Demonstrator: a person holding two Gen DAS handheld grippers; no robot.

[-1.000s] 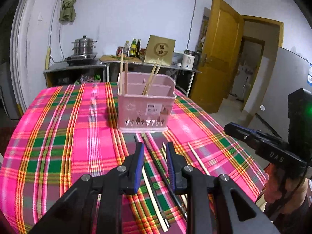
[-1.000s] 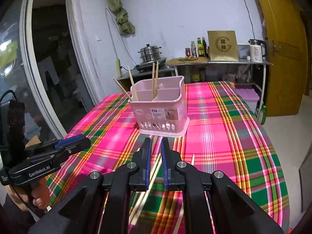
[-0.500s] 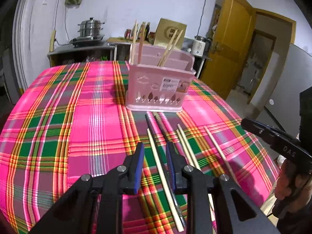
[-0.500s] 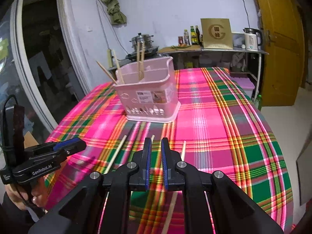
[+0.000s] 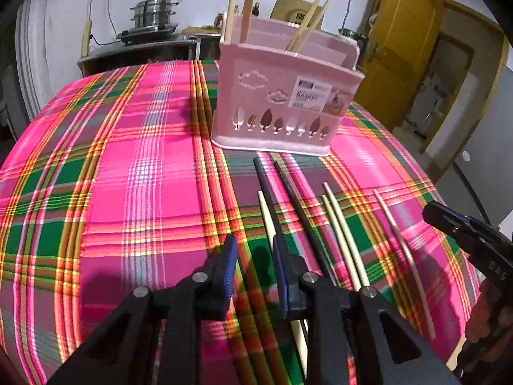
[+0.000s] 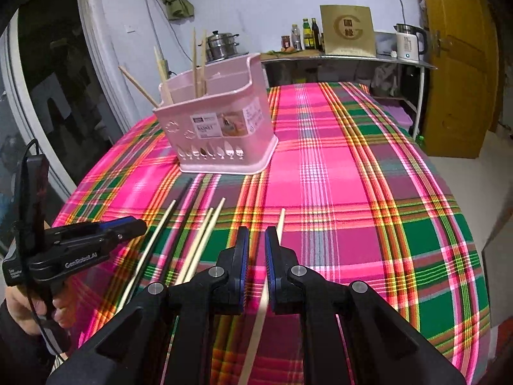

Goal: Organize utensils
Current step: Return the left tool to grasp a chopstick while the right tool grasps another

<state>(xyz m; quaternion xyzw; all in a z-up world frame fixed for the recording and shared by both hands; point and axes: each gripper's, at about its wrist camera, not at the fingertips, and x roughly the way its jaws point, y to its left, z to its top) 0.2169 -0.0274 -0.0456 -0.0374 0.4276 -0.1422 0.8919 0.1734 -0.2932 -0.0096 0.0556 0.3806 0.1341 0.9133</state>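
the right gripper (image 6: 256, 250), jaws nearly together and empty, hangs nearest the lone pale chopstick (image 6: 278, 224), which lies lengthwise ahead on the worktop (image 6: 352, 192), pointing toward the pink holder (image 6: 218, 128).

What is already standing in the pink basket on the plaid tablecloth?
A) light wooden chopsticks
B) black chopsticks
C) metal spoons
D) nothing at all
A: four light wooden chopsticks stick up out of the pink basket, while the two black chopsticks lie flat on the plaid tablecloth in front of it, beside four more light ones.
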